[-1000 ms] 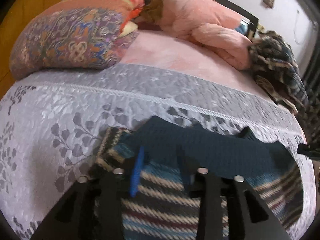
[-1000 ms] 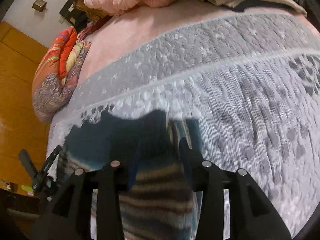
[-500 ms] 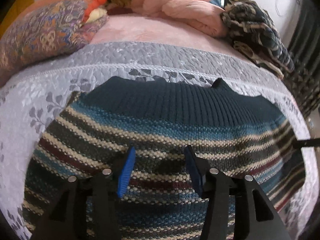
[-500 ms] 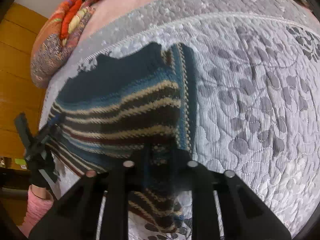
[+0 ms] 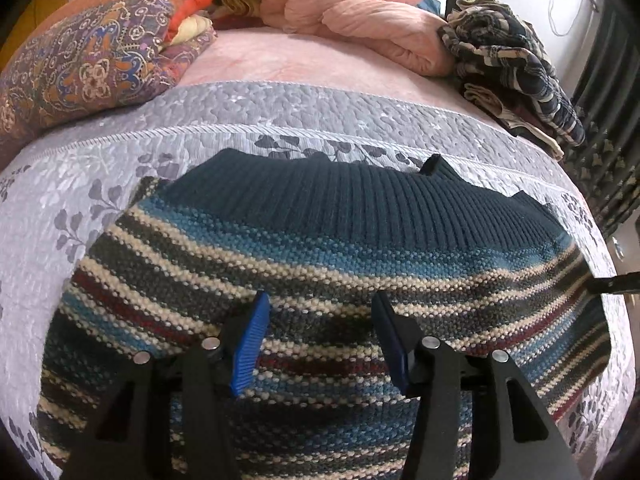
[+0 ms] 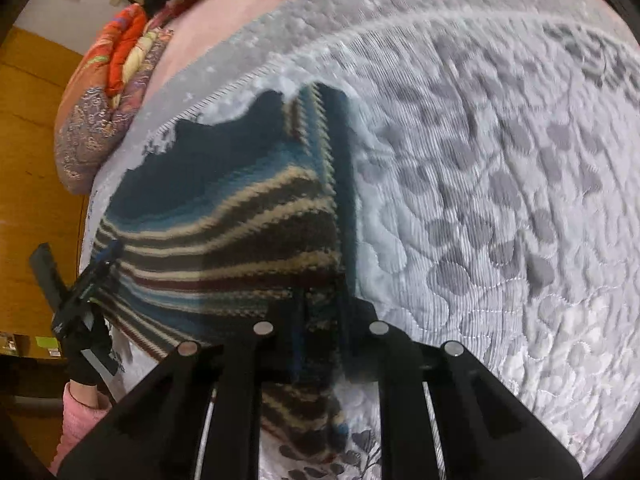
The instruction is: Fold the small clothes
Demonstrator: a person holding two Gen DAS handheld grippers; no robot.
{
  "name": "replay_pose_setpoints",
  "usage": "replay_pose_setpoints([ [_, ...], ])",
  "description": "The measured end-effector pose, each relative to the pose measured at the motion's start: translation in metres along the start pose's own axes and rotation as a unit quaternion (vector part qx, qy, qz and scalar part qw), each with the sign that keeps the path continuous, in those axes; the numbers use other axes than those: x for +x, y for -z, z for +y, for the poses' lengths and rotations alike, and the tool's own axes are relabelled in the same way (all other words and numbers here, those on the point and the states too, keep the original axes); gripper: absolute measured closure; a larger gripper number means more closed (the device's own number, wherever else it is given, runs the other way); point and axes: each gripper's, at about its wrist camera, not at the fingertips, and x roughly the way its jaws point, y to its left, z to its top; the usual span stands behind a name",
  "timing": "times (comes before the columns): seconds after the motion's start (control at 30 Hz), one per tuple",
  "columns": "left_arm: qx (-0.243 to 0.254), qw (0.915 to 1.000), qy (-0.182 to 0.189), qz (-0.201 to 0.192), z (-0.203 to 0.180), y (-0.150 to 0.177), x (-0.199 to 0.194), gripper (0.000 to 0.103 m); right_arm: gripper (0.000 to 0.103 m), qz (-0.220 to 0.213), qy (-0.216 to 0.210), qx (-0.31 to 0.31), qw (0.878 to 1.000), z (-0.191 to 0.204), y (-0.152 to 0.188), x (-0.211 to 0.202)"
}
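A striped knit sweater [image 5: 320,240] with a dark teal ribbed band lies folded on the grey quilted bedspread [image 5: 280,104]. My left gripper [image 5: 322,322] hovers open over its near stripes, blue pads [image 5: 250,340] apart with nothing between them. In the right wrist view the sweater [image 6: 224,220] reaches under my right gripper [image 6: 320,316], whose fingers stand close together on the sweater's right edge. The left gripper [image 6: 86,280] shows at the sweater's far left side. A tip of the right gripper [image 5: 616,283] pokes in at the sweater's right edge.
A patterned pillow [image 5: 80,64] and a pink blanket [image 5: 360,12] lie at the back of the bed. A dark plaid garment pile [image 5: 516,68] sits at the back right. A person's pink sleeve [image 6: 80,404] and a wooden wall [image 6: 28,160] are on the left.
Both cameras have pulled back, so more of the sweater shows. The left gripper's pads have spread a little wider. The right gripper's fingers have narrowed onto the sweater's right edge.
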Motion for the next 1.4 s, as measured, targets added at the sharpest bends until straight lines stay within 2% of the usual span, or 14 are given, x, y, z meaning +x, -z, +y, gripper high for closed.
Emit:
replay_pose_setpoints([
  [0.2, -0.001, 0.9999, -0.009, -0.008, -0.004, 0.002, -0.002, 0.049, 0.088, -0.005, 0.025, -0.026, 0.999, 0.005, 0.006, 0.011],
  [0.3, 0.001, 0.9998, -0.011, -0.017, -0.007, 0.005, -0.007, 0.049, 0.078, -0.020, 0.050, -0.056, 0.997, 0.015, 0.005, 0.000],
  [0.4, 0.011, 0.9995, -0.011, -0.027, -0.015, 0.008, -0.013, 0.049, 0.076, -0.046, 0.043, -0.060, 0.996, 0.022, -0.003, -0.014],
  [0.47, 0.016, 0.9993, -0.009, -0.032, -0.021, 0.008, -0.016, 0.049, 0.063, -0.067, 0.040, -0.060, 0.995, 0.025, -0.014, -0.024],
  [0.53, 0.022, 0.9990, -0.005, -0.038, -0.027, 0.008, -0.020, 0.049, 0.062, -0.084, 0.042, -0.061, 0.994, 0.028, -0.027, -0.026],
  [0.67, 0.033, 0.9985, 0.004, -0.044, -0.039, 0.007, -0.024, 0.049, 0.060, -0.070, 0.029, -0.047, 0.996, 0.025, -0.050, -0.009],
  [0.73, 0.038, 0.9982, 0.006, -0.046, -0.043, 0.007, -0.025, 0.049, 0.060, -0.054, 0.034, -0.045, 0.997, 0.026, -0.056, 0.006],
  [0.87, 0.046, 0.9975, 0.002, -0.053, -0.049, 0.009, -0.027, 0.049, 0.082, -0.044, 0.029, -0.049, 0.997, 0.029, -0.055, 0.017],
  [0.97, 0.053, 0.9969, -0.002, -0.059, -0.053, 0.011, -0.028, 0.049, 0.089, -0.056, 0.020, -0.042, 0.997, 0.030, -0.055, 0.008],
  [1.13, 0.060, 0.9960, -0.005, -0.066, -0.056, 0.013, -0.030, 0.048, 0.090, -0.069, 0.018, -0.031, 0.997, 0.029, -0.053, 0.003],
  [1.4, 0.059, 0.9965, -0.005, -0.059, -0.055, 0.014, -0.025, 0.048, 0.090, -0.059, 0.026, -0.020, 0.998, 0.021, -0.053, 0.013],
])
